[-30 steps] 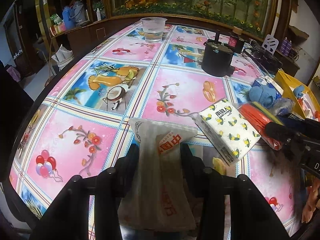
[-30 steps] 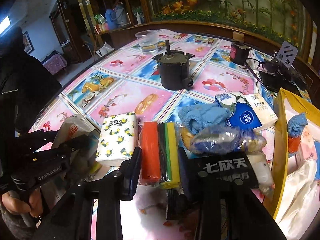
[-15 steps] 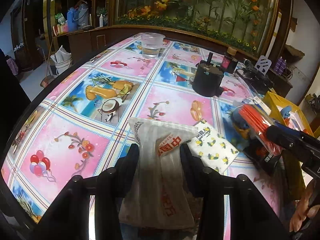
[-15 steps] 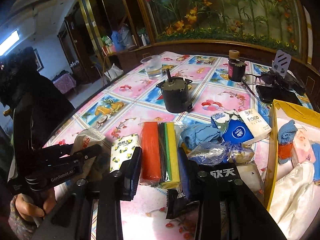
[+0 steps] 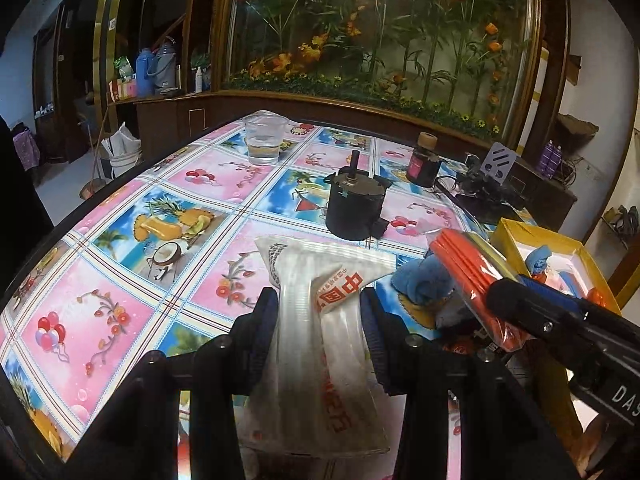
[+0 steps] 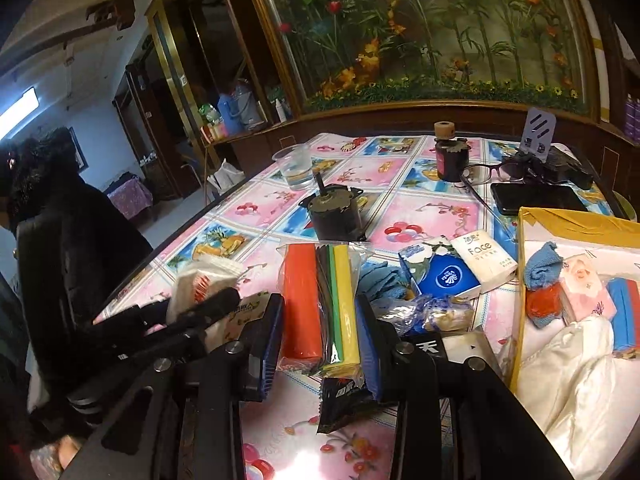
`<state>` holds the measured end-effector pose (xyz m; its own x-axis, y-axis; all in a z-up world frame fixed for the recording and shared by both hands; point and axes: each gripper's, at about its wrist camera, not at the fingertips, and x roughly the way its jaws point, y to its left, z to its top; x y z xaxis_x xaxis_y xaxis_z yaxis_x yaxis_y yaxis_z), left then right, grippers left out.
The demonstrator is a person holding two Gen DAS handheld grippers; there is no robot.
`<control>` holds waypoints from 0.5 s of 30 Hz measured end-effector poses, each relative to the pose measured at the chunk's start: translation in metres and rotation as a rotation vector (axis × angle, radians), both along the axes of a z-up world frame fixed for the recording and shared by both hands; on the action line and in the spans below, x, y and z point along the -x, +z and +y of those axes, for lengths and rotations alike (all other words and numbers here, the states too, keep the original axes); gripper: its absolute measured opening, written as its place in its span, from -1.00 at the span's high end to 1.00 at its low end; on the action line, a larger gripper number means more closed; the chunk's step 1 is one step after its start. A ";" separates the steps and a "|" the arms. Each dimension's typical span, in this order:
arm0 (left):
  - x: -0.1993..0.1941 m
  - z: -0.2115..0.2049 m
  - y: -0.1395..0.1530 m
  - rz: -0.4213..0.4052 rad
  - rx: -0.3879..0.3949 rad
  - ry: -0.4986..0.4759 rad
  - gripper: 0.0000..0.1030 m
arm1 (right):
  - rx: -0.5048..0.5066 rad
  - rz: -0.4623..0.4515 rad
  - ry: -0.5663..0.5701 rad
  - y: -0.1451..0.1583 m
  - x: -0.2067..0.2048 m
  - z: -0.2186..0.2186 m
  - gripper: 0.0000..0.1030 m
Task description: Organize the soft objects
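Note:
My left gripper (image 5: 318, 312) is shut on a white plastic bag with red print (image 5: 320, 344), held above the table. My right gripper (image 6: 320, 328) is shut on a clear pack of orange, green and yellow sponges (image 6: 320, 304), also lifted; the pack shows in the left wrist view (image 5: 468, 276). The yellow box (image 6: 576, 220) at the right holds a blue cloth (image 6: 542, 266), a pink tissue pack (image 6: 586, 284) and white fabric (image 6: 576, 364). Loose on the table lie tissue packs (image 6: 484, 258), a blue tissue pack (image 6: 448, 280) and a blue cloth (image 6: 380, 280).
A black motor (image 6: 338, 212) stands mid-table, with a plastic cup of water (image 6: 296, 166), a dark jar (image 6: 450, 156), glasses (image 6: 492, 170) and a phone (image 6: 536, 198) farther back. A black snack packet (image 6: 348, 396) lies under my right gripper. The table edge runs along the left.
Both grippers have risen and tilted up with their loads. The sponge pack has lifted off the table and the bag is higher; the lemon-print tissue pack is now mostly hidden.

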<state>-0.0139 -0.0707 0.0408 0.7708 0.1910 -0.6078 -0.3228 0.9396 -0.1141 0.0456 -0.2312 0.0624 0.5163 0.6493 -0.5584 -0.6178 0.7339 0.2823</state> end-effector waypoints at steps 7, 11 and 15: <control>0.002 -0.012 -0.002 -0.004 -0.069 0.002 0.20 | -0.047 -0.018 0.005 0.006 0.005 -0.007 0.27; 0.005 -0.014 0.000 -0.019 -0.086 0.005 0.19 | -0.059 -0.027 0.006 0.007 0.008 -0.010 0.27; 0.007 -0.015 0.001 -0.030 -0.096 0.011 0.19 | -0.069 -0.024 -0.003 0.006 0.008 -0.015 0.27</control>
<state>-0.0214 -0.0862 0.0418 0.7863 0.2553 -0.5627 -0.3305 0.9432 -0.0338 0.0374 -0.2457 0.0685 0.5308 0.6843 -0.4999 -0.6229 0.7150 0.3174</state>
